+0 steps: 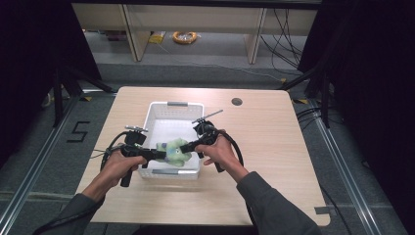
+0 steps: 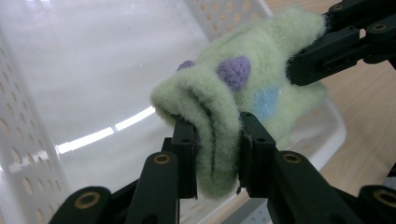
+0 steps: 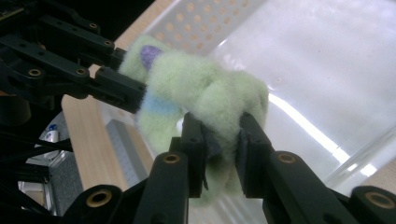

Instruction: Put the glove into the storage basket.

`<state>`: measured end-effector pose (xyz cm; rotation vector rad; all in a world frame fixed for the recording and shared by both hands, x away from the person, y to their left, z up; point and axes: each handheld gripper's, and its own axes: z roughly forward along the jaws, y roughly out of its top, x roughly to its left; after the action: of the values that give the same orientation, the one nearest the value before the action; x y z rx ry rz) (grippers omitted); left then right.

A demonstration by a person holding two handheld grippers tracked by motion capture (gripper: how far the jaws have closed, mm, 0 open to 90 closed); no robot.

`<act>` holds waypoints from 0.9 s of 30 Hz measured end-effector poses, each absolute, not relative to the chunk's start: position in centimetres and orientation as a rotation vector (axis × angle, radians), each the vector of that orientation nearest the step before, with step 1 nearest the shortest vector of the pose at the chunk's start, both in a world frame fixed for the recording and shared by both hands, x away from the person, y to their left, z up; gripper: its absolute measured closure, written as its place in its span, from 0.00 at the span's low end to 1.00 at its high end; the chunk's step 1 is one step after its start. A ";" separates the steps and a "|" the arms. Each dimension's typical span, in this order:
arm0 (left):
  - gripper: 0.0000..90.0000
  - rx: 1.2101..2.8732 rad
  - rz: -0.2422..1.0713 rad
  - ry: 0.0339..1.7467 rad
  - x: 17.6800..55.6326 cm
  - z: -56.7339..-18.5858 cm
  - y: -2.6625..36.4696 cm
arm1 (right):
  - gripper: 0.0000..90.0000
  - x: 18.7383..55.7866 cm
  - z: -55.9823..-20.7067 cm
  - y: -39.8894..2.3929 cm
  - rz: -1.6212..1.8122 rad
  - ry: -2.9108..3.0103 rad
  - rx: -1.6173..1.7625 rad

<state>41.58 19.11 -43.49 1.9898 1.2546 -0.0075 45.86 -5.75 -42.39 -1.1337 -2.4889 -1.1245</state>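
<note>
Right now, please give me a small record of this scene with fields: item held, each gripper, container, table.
item held: green fuzzy sock with purple and blue patches, folded, held up between both grippers above the basket
left gripper: shut on one end of the sock
right gripper: shut on the other end
container: white perforated basket, directly below the sock; nothing else seen inside
table: light wood, basket near its middle
</note>
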 end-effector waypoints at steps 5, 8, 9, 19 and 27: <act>0.78 1.999 -0.014 1.282 42.1 -44.3 19.3 | 0.84 46.6 -43.4 -4.8 -1.069 -2.526 -1.162; 0.78 2.018 -0.012 1.288 42.2 -44.7 19.3 | 0.83 46.8 -43.8 -4.5 -1.040 -2.546 -1.151; 0.78 2.021 -0.010 1.295 42.2 -44.7 19.3 | 0.83 46.8 -43.9 -4.4 -1.031 -2.555 -1.154; 0.77 2.096 0.027 1.297 42.5 -45.2 18.9 | 0.80 46.9 -44.7 -3.3 -0.914 -2.612 -1.152; 0.69 2.143 0.030 1.310 42.7 -45.7 18.5 | 0.75 47.0 -45.2 -2.8 -0.852 -2.699 -1.138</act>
<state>42.72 18.52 -45.71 2.1434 1.3096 0.0298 47.01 -2.83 -45.16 -1.1384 -2.6993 -0.8524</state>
